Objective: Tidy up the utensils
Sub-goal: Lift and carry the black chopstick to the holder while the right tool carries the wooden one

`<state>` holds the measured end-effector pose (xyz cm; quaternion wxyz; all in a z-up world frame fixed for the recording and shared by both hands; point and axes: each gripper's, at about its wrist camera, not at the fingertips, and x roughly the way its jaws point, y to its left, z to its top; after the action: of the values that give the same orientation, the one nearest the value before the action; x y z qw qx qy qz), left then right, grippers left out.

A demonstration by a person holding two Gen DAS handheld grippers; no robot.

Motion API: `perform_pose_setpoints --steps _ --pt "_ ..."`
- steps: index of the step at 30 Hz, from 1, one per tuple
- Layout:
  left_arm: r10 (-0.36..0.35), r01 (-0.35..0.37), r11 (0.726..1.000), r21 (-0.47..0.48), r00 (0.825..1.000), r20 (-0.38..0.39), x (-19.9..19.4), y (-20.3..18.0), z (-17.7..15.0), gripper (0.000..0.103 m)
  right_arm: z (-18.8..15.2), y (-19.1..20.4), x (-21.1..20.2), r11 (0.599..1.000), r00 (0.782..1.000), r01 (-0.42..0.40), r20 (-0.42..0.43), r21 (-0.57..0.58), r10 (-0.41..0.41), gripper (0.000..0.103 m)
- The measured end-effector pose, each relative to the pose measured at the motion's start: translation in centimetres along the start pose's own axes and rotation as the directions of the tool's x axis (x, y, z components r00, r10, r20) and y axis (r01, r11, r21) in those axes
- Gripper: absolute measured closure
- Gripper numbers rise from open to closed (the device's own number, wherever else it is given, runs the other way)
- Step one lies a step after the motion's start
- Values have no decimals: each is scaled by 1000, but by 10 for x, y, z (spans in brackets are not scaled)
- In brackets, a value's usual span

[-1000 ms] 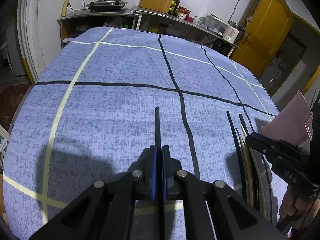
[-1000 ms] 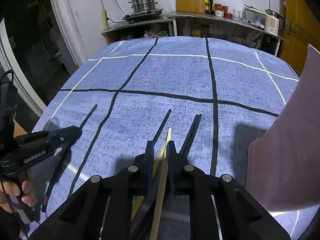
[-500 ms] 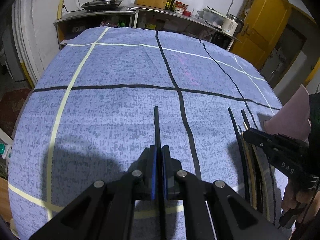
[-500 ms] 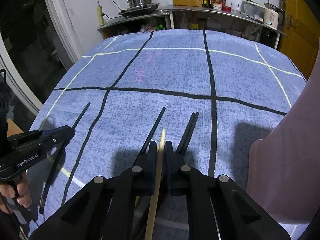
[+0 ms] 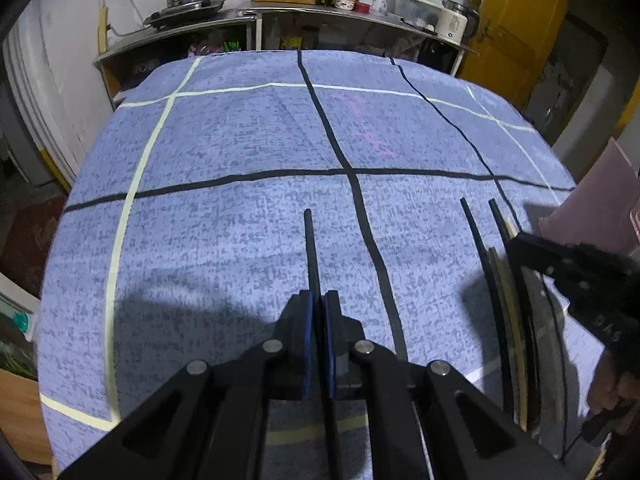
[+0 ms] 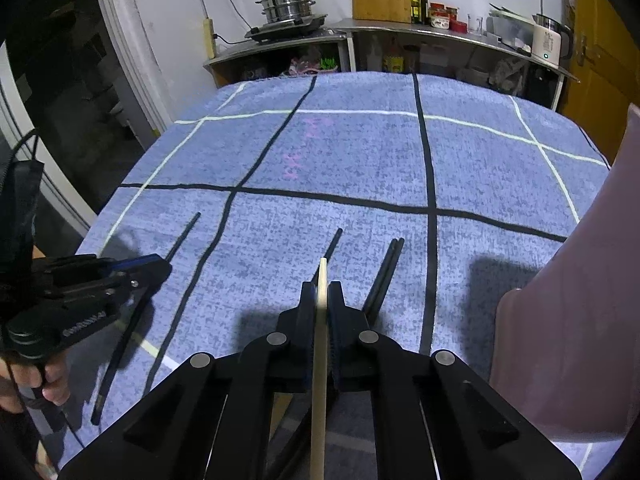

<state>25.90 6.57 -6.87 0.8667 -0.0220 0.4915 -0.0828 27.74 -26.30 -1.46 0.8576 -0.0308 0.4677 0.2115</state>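
My left gripper [image 5: 318,298] is shut on a black chopstick [image 5: 310,240] that juts forward over the blue checked tablecloth [image 5: 240,152]. In the right wrist view that gripper [image 6: 156,266] sits at the left with the same chopstick [image 6: 184,232]. The jaws of my right gripper [image 6: 321,290] are closing on a pale wooden chopstick [image 6: 322,272], and the pads press on its sides. Under and beside it lie a single black chopstick [image 6: 334,244] and a black pair [image 6: 386,272]. The left wrist view shows the right gripper [image 5: 520,242] over that bundle of chopsticks [image 5: 496,300].
A pink upright container [image 6: 580,280] stands at the table's right edge, close to the right gripper. Beyond the far edge is a steel counter [image 6: 400,26] with a stacked pot [image 6: 286,2], bottles and a kettle. A yellow door [image 5: 516,28] is at the back right.
The right gripper's jaws have closed in on the wooden chopstick, which now stands straight between the pads. The left gripper has rolled slightly, still holding its black chopstick.
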Motion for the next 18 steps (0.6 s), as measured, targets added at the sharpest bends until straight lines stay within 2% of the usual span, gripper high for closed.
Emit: perform_pose_setpoints --steps 8,18 --pt "-12 12 1000 -5 1000 9 -12 0 1 97 6 5 -32 1000 998 -20 61 -6 20 97" --pt "-59 56 998 24 992 115 -81 -15 2 98 7 9 -105 999 982 -33 183 -22 36 97"
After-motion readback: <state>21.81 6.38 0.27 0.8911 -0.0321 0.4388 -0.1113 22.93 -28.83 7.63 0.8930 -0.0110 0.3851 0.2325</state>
